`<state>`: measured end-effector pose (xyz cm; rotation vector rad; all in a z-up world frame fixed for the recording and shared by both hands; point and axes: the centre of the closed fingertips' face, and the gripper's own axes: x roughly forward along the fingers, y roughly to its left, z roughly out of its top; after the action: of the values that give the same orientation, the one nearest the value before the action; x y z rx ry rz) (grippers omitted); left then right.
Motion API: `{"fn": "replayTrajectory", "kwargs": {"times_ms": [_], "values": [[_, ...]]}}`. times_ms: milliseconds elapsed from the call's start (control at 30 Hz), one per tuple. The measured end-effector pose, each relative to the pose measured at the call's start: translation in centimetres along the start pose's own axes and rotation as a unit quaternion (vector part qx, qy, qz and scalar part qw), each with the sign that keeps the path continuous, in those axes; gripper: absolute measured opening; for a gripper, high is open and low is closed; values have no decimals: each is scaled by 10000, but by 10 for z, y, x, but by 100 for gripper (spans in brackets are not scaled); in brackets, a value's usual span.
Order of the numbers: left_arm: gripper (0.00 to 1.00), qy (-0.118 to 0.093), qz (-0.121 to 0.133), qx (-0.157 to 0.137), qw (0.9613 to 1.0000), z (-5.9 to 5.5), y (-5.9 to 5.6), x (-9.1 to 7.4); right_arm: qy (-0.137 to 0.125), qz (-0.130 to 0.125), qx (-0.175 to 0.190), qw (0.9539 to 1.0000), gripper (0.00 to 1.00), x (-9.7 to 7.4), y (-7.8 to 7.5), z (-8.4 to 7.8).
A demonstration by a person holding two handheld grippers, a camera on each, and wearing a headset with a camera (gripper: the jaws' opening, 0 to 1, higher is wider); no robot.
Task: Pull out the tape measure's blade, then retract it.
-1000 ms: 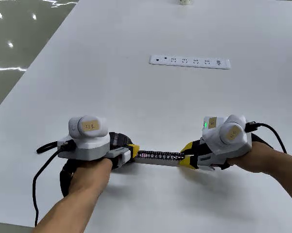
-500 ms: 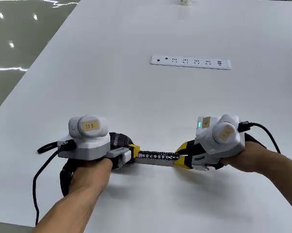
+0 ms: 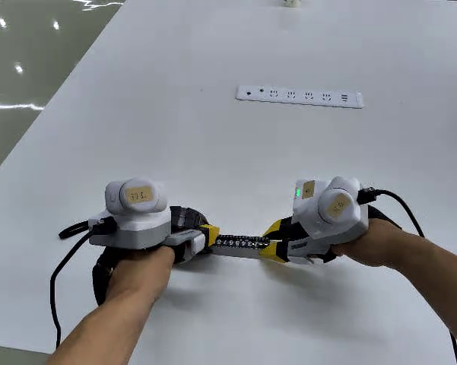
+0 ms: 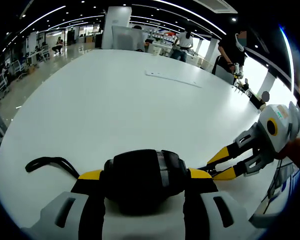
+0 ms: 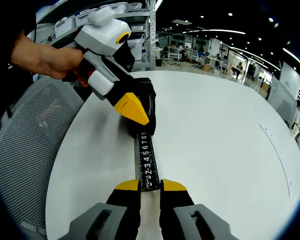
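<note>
The black tape measure case (image 3: 187, 222) rests on the white table, and my left gripper (image 3: 204, 236) is shut on it; in the left gripper view the case (image 4: 144, 175) sits between the yellow-tipped jaws. A short stretch of dark blade (image 3: 242, 243) with white numbers runs from the case to my right gripper (image 3: 272, 249), which is shut on the blade's end. In the right gripper view the blade (image 5: 146, 161) leads from my right gripper (image 5: 150, 186) up to the case (image 5: 147, 106) held by the left gripper (image 5: 133, 108).
A white power strip (image 3: 299, 96) lies flat farther back on the table (image 3: 213, 137). Black cables (image 3: 68, 262) trail from both grippers near the front edge. The table's left edge drops to a shiny floor (image 3: 23, 61).
My right gripper has moved left toward the case, and the exposed blade has grown shorter. The left gripper and case have stayed put.
</note>
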<state>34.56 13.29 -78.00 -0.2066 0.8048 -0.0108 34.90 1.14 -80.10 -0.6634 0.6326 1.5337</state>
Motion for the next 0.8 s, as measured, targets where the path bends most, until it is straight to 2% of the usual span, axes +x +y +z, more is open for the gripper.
{"fn": "replayTrajectory", "kwargs": {"times_ms": [800], "values": [[59, 24, -35, -28, 10000, 0, -1, -2, -137, 99, -106, 9998, 10, 24, 4, 24]]}}
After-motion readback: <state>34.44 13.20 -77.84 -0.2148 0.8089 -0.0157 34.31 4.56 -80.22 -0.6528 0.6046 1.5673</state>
